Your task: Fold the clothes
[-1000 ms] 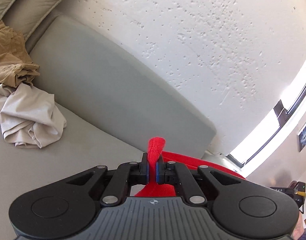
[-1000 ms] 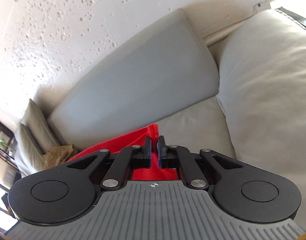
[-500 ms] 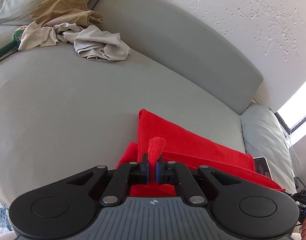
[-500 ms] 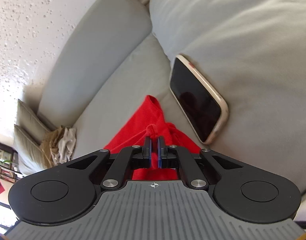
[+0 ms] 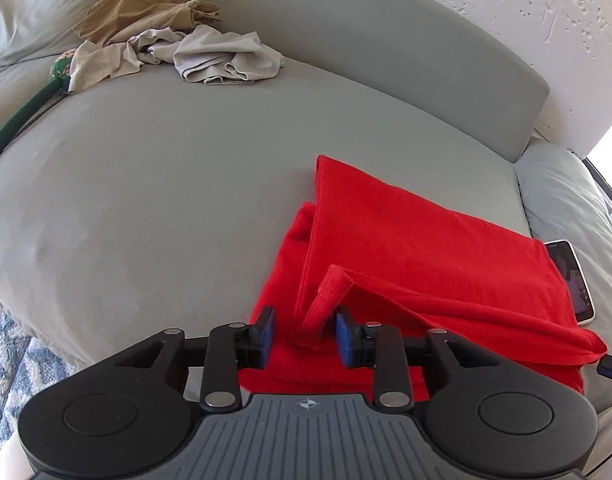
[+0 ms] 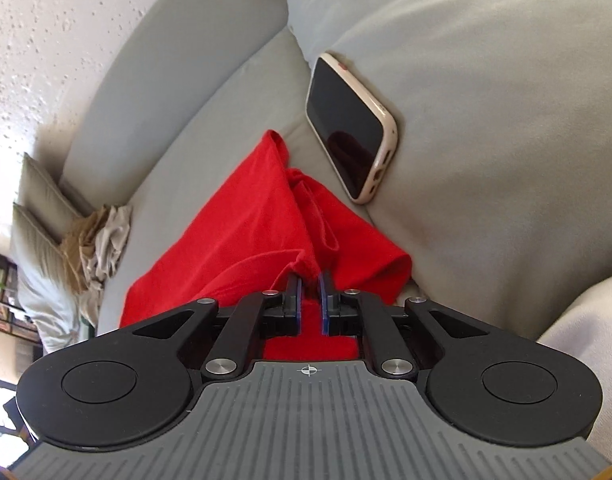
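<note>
Left wrist view: left tongs [image 5: 304,334] point down at the sofa seat [image 5: 154,184]. Jaws have just been opening and now stand moderately wide. A raised corner of the red garment [image 5: 405,240] stands in the gap, close to the right pad, touching neither pad that I can see. The garment lies folded on the seat, spreading from under the tongs away to the right, its far edge reaching a phone [image 5: 571,280] on the arm cushion. Far left on the seat: a heap of crumpled clothes [image 5: 178,52], tan and pale grey, beside a pillow. A green strip [image 5: 30,108] runs along the seat's left edge. Patterned blue rug [image 5: 6,360] low at the left.

Right wrist view: right tongs [image 6: 309,304] directly over the near end of the same garment [image 6: 242,232]. Jaws have just been opening a little; the gap is narrow, red cloth shows in it, and a bunched fold rises just beyond the tips. Pads do not appear to press the cloth. Phone [image 6: 347,128] leans on the arm cushion, just right of the garment. Crumpled clothes [image 6: 100,240] lie far left.
</note>
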A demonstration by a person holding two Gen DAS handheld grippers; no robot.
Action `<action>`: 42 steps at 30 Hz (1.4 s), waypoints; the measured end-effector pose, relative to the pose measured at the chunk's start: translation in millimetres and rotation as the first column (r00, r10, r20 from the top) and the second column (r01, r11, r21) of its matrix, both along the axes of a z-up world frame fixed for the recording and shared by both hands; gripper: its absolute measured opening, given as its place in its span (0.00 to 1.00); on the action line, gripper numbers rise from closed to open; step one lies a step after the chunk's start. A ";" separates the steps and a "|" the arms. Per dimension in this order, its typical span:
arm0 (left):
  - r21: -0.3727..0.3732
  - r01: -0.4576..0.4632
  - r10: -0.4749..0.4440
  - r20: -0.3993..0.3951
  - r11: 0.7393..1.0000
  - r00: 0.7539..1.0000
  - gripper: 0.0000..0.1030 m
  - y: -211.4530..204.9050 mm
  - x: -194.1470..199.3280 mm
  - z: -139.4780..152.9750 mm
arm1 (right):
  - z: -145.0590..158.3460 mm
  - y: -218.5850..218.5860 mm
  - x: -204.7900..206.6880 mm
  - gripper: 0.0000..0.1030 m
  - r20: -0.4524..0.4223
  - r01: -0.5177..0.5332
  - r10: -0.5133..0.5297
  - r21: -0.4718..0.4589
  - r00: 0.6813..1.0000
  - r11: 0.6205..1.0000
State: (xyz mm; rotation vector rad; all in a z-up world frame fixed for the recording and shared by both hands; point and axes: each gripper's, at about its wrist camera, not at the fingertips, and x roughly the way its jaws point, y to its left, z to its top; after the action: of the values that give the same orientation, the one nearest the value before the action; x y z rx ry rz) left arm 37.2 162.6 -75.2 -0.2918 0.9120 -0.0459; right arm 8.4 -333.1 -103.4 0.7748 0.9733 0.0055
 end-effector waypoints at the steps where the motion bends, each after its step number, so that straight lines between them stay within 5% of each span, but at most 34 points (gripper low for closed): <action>1: 0.004 -0.012 0.011 0.012 1.000 1.000 0.32 2.2 -7.2 4.2 | 5.0 -2.6 -6.5 0.13 0.013 0.018 -0.018 -0.010 1.000 1.000; 3: -0.002 -0.063 0.063 0.073 0.998 0.995 0.37 12.0 -28.1 17.3 | 17.8 -8.7 -22.2 0.18 0.058 0.066 -0.065 -0.023 0.996 0.998; 6: -0.020 -0.064 0.066 0.135 0.998 0.989 0.34 14.0 -41.5 30.5 | 36.5 -17.0 -43.2 0.38 0.128 0.131 -0.125 -0.037 0.984 0.991; 7: -0.024 -0.053 0.056 0.153 0.998 0.987 0.33 12.8 -43.6 34.2 | 43.0 -17.7 -44.0 0.38 0.146 0.127 -0.119 -0.051 0.982 0.991; 12: 0.030 0.093 -0.097 0.212 0.995 0.972 0.33 -31.7 -6.7 38.0 | 43.6 10.7 -3.0 0.38 0.113 -0.049 0.063 -0.117 0.992 0.992; 18: 0.153 0.163 -0.174 0.062 0.975 0.983 0.33 -78.2 61.0 0.5 | 7.2 57.2 64.5 0.38 -0.014 -0.167 0.166 -0.120 0.986 0.979; 21: 0.131 0.286 -0.274 -0.098 0.949 0.957 0.24 -78.2 61.2 -12.1 | -7.3 65.9 79.0 0.37 -0.086 -0.210 0.202 -0.086 0.976 0.974; 23: 0.111 0.367 -0.353 -0.128 0.924 0.927 0.24 -71.5 37.7 -4.5 | -7.0 65.4 72.8 0.41 -0.117 -0.269 0.262 -0.048 0.958 0.962; 25: 0.096 0.374 -0.364 -0.103 0.922 0.926 0.24 -55.7 6.2 10.8 | -3.8 63.2 60.4 0.49 -0.152 -0.353 0.348 -0.006 0.925 0.936; 28: 0.051 0.300 -0.300 -0.011 0.953 0.954 0.28 -24.6 -33.8 32.6 | 12.0 46.7 25.1 0.49 -0.112 -0.379 0.375 -0.015 0.920 0.925; 31: -0.073 0.111 -0.105 0.083 0.991 0.991 0.34 10.0 -55.5 41.8 | 32.2 23.5 -6.1 0.54 -0.001 -0.302 0.302 -0.067 0.953 0.951; 35: -0.216 -0.072 0.093 0.089 0.974 0.992 0.34 21.3 -59.3 28.8 | 34.5 -0.5 -25.9 0.52 0.113 -0.140 0.143 -0.032 0.983 0.990; 38: -0.205 0.007 0.017 0.116 0.979 0.993 0.34 -6.2 -41.0 25.2 | 22.3 3.8 -15.8 0.44 0.118 -0.127 0.124 0.021 0.985 0.992; 42: -0.091 0.143 -0.126 0.171 0.986 0.977 0.36 -61.2 -2.6 20.3 | 3.9 29.5 18.4 0.41 0.072 -0.173 0.169 0.047 0.983 0.984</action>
State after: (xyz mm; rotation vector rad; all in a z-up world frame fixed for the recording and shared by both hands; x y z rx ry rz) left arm 34.5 101.5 -54.8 -0.3170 0.7653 -0.2396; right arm 26.7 -303.6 -99.6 0.7326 0.9754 0.2067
